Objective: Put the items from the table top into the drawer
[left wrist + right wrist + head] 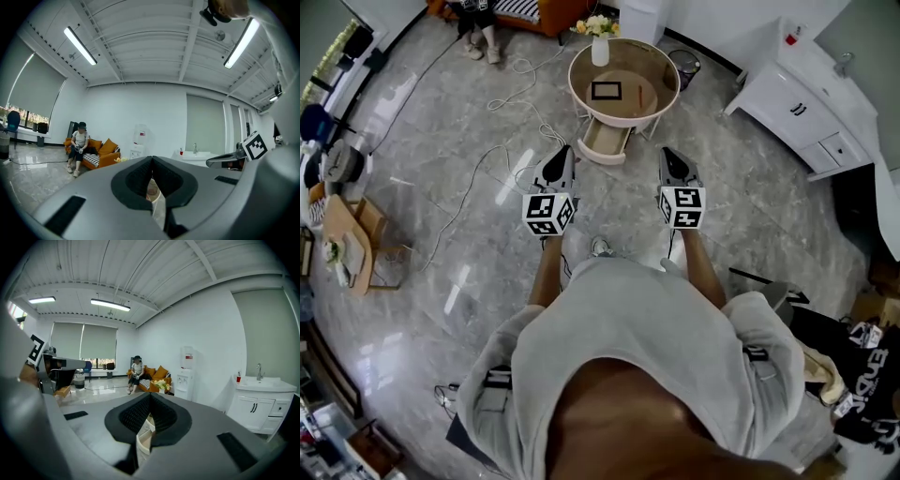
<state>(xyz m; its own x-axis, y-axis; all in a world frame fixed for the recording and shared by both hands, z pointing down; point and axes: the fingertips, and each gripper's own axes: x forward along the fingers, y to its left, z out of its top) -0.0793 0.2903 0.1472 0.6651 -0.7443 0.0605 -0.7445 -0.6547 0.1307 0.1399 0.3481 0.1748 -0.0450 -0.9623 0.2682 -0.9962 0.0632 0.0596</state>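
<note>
Head view: the round desk (pixel 577 89) stands well ahead, its drawer (pixel 605 142) open and seemingly empty, a black-framed item (pixel 606 91) on top, so stowing looks unstarted; both arms reach forward, left claw (pixel 565 155) and right claw (pixel 667 157) side by side. Left gripper view: jaws pressed together, empty, pointing level. Right gripper view: jaws pressed together, empty, tipped slightly downward.

Both arms reach forward, left gripper (pixel 565 152) and right gripper (pixel 667 154) closed, empty.
</note>
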